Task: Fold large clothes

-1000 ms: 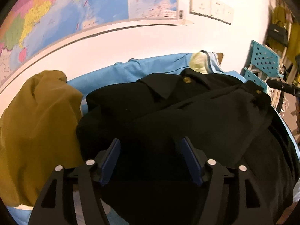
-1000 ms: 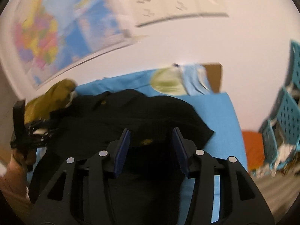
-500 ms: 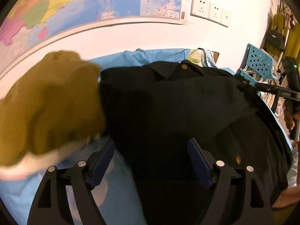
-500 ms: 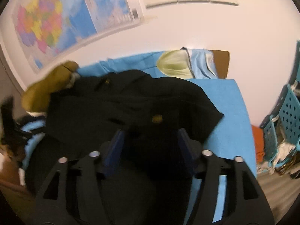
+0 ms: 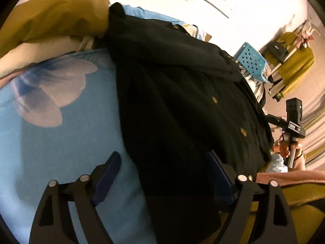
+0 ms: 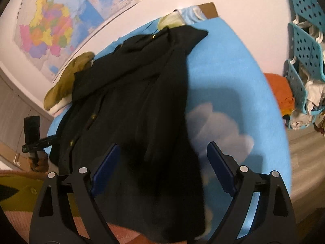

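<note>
Black coat (image 5: pixel 182 93) lying lengthwise on blue bed (image 5: pixel 61 142), hem overhanging near edge. Left tongs (image 5: pixel 162 174) and right tongs (image 6: pixel 160 168) both hovering released, gripping nothing. Risk: coat sliding off bed, or snagging olive garment (image 5: pixel 50 14) touching collar.

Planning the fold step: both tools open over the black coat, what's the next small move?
Probably lower the left tool and right tool onto the black buttoned coat's near hem and close: both stand open and empty, and the coat lies unfolded on the blue sheet.

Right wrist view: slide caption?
Open right gripper over the black coat spread on the blue sheet.
</note>
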Motion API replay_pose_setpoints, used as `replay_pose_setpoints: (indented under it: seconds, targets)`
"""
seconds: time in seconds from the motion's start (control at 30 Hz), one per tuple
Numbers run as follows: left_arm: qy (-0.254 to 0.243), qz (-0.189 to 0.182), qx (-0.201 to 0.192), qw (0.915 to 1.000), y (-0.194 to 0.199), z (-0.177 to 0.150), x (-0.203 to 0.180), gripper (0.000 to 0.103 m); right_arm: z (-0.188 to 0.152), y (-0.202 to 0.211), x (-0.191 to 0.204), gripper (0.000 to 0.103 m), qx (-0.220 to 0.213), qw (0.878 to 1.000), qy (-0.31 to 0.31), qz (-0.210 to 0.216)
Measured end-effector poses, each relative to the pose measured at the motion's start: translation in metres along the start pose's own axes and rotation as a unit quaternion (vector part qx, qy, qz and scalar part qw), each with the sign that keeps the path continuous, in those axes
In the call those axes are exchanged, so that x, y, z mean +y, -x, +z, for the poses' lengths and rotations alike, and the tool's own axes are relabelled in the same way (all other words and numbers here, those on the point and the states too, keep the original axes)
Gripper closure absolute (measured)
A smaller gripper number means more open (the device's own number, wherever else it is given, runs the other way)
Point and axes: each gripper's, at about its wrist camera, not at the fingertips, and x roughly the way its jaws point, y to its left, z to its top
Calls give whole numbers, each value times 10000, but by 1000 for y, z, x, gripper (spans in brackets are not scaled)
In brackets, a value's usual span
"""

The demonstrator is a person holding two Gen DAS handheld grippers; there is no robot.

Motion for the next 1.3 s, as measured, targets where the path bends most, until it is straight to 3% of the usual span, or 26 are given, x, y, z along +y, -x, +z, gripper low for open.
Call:
replay_pose_setpoints:
  seconds: [0.23,0.4,0.5,0.57,0.6,0.63,0.67,0.7,0.73,0.77,0.8,0.83,0.9,0.97,1.03,1.07,1.13,1.17,1.23,1.27,1.3]
  targets:
    - [86,-784,173,9967,-1,-14,-16,12,-20,5,13,22,-69,9993,253,283]
    - [182,-879,89,9959,-16,-2,-27,8,-23,6,10,30,-182,9978,156,616]
    - [156,-756,44,9970,-23,6,-32,9,-20,4,11,36,-258,9990,340,93]
    - [87,-554,17,9984,-21,6,-32,17,-23,3,16,34,-279,9986,451,-20]
    - [15,-393,7,9992,-22,6,-36,21,-24,2,20,42,-282,9979,560,-170]
    - [-37,-305,11,9995,-21,5,-36,32,-25,2,23,48,-280,9971,641,-307]
    - [-63,-249,23,9997,-21,5,-38,43,-25,2,24,68,-274,9969,658,-331]
    - [-44,-298,56,9995,-22,5,-40,54,-24,5,24,75,-270,9976,607,-217]
    - [-10,-394,126,9991,-24,5,-42,73,-23,10,25,76,-339,9975,614,-119]
    - [23,-414,150,9990,-23,5,-41,78,-23,14,27,78,-395,9970,657,-42]
    - [-11,-355,84,9993,-20,6,-44,89,-21,23,31,78,-493,9965,664,141]
    - [-64,-388,14,9992,-15,6,-45,92,-19,31,33,78,-581,9956,651,347]
    - [-13,-573,-226,9981,0,5,-41,92,-16,46,37,78,-777,9917,663,780]
    - [226,-879,-315,9954,11,4,-27,91,-16,41,34,74,-627,9932,636,745]
    - [349,-884,-218,9952,9,1,-15,87,-18,26,27,55,-320,9964,527,581]
    - [390,-855,-91,9955,4,-2,-10,79,-21,18,21,49,-180,9971,423,599]
    - [496,-814,125,9954,-9,-6,-5,65,-25,8,13,49,-51,9976,271,641]
    - [577,-906,139,9941,-13,-7,-3,63,-27,4,11,49,-11,9971,216,724]
    - [540,-1105,86,9924,-13,-6,-4,48,-29,1,12,49,-87,9965,205,802]
    - [505,-1119,85,9924,-14,-4,-6,46,-29,1,14,55,-101,9965,195,802]
    - [483,-1121,73,9925,-16,-3,-9,45,-27,-2,15,79,-82,9969,161,769]
